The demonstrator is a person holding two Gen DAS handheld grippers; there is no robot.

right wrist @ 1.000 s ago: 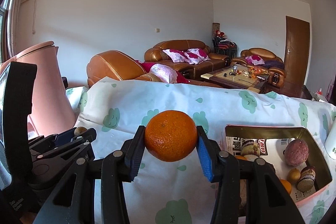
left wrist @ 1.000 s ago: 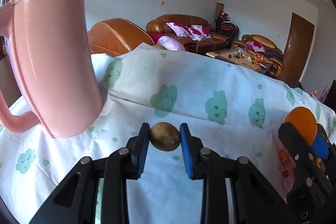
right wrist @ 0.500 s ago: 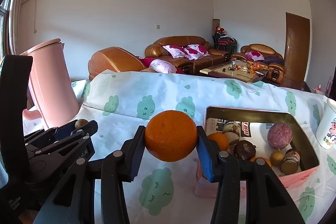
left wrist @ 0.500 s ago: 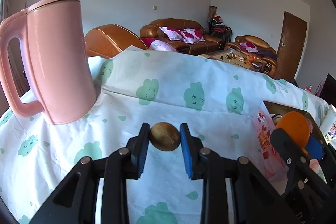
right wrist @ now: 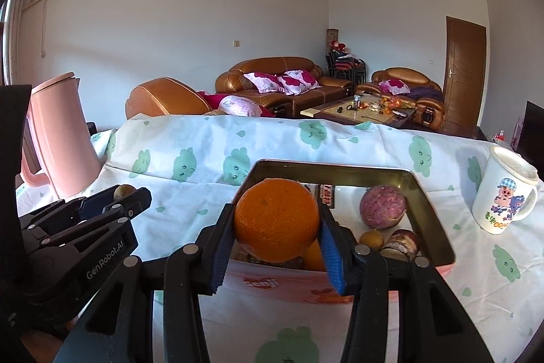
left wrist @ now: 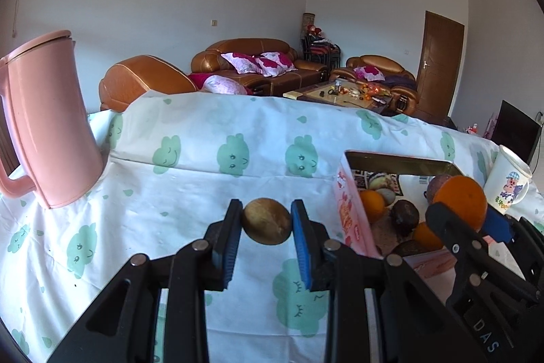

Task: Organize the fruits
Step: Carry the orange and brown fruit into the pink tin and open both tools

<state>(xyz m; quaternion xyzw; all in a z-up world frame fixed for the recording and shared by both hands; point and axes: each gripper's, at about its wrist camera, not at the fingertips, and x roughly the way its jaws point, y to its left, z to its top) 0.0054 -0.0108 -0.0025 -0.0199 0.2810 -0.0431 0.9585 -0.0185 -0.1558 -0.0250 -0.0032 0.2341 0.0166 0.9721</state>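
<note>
The left gripper (left wrist: 267,226) clamps a brown fruit (left wrist: 267,225) above the table (left wrist: 204,179). The right gripper (right wrist: 277,224) clamps an orange (right wrist: 276,223) over the tin (right wrist: 431,220), which holds a purple fruit (right wrist: 383,207), oranges and dark fruits.

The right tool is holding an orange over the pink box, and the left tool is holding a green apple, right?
Not quite. The left tool holds a small brown round fruit, not a green apple; the left wrist view shows it. The right tool does hold the orange over the pink box.
</note>
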